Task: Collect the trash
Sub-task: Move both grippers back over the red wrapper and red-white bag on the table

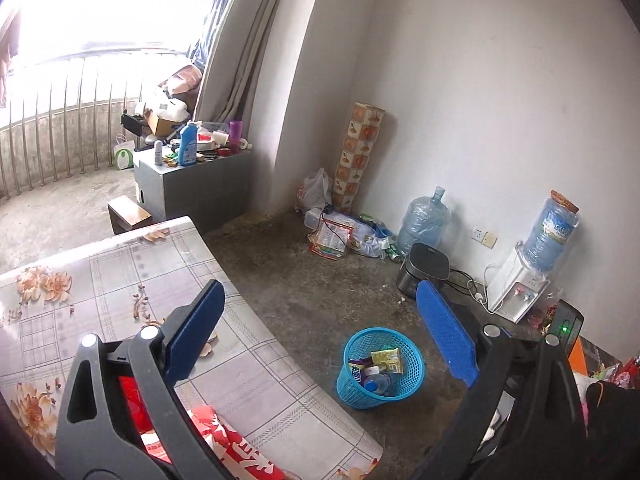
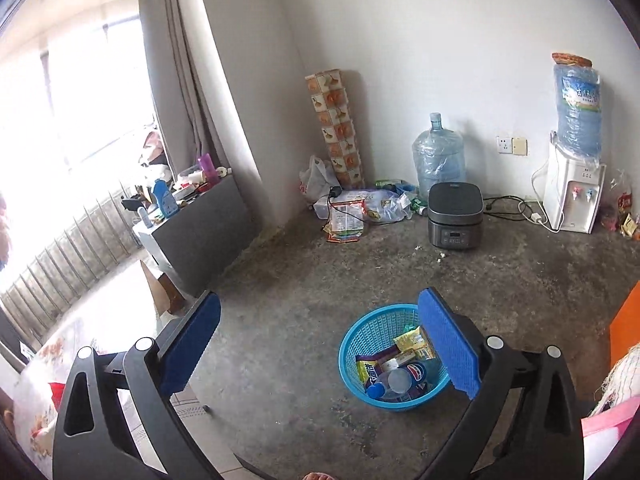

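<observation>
Blue plastic mesh marks the centre of the job: in the left wrist view the waste basket (image 1: pixel 380 364) stands on the bare concrete floor (image 1: pixel 304 280) just beside the table (image 1: pixel 132 272), and it already holds a yellow snack wrapper (image 1: pixel 387 360), a plastic bottle (image 1: pixel 378 383) and some other packets. The left gripper (image 1: pixel 320 336) hangs above with its jaws spread wide and nothing between the blue pads. The floral tablecloth shows no loose litter on the part in view, though a red printed packet (image 1: pixel 236 440) lies at the near edge, partly under the gripper body; whether that counts as trash I cannot tell. Against the far wall a heap of wrappers and plastic bags (image 1: pixel 344 236) sits on the floor near a water jug (image 1: pixel 424 220).

From the right wrist view the basket (image 2: pixel 376 332) appears almost directly below, with a yellow wrapper (image 2: pixel 414 344), a capped bottle (image 2: pixel 386 386) and a soft-drink label among its contents. The right gripper (image 2: pixel 320 344) is likewise wide apart and empty. The wall-side pile (image 2: pixel 360 208) lies well apart from the basket, next to a rice cooker (image 2: pixel 454 216).

My judgement: several items are collected, both tools are free, and the red packet and perhaps the wall-side heap remain.
</observation>
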The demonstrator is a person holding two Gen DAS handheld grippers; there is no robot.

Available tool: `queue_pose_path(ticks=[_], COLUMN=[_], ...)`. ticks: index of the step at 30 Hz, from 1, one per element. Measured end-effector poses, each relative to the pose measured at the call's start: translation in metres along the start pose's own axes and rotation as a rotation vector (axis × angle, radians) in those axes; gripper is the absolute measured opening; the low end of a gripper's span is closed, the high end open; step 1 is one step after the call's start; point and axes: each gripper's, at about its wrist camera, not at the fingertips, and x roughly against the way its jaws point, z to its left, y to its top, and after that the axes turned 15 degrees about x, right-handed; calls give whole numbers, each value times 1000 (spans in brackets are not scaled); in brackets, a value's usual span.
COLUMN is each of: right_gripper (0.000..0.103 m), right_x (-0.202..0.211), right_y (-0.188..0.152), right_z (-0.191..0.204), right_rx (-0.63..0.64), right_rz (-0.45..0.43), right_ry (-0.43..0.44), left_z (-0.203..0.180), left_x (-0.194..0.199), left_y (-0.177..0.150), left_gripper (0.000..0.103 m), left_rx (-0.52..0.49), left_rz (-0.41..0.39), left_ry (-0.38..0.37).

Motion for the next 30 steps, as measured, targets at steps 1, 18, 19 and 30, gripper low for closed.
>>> queue_pose_path(ticks=[1, 18, 19, 30], right_gripper=[96, 96, 96, 96], right_x=[2, 26, 26, 25], right_y=[1, 16, 16, 20], right_z=[4, 53, 54, 56], right_rx=[17, 130, 129, 132], right_rz=[1, -16, -16, -8], right_ry=[-3, 6, 9, 41], left_z=[9, 110, 113, 116], left_x=[6, 60, 61, 57], left_y=[1, 13, 13, 11], left_gripper=[92, 92, 92, 92], left_rx=[10, 151, 152, 147], left_rz=[-9, -96, -99, -93], left_ry=[18, 161, 163, 169])
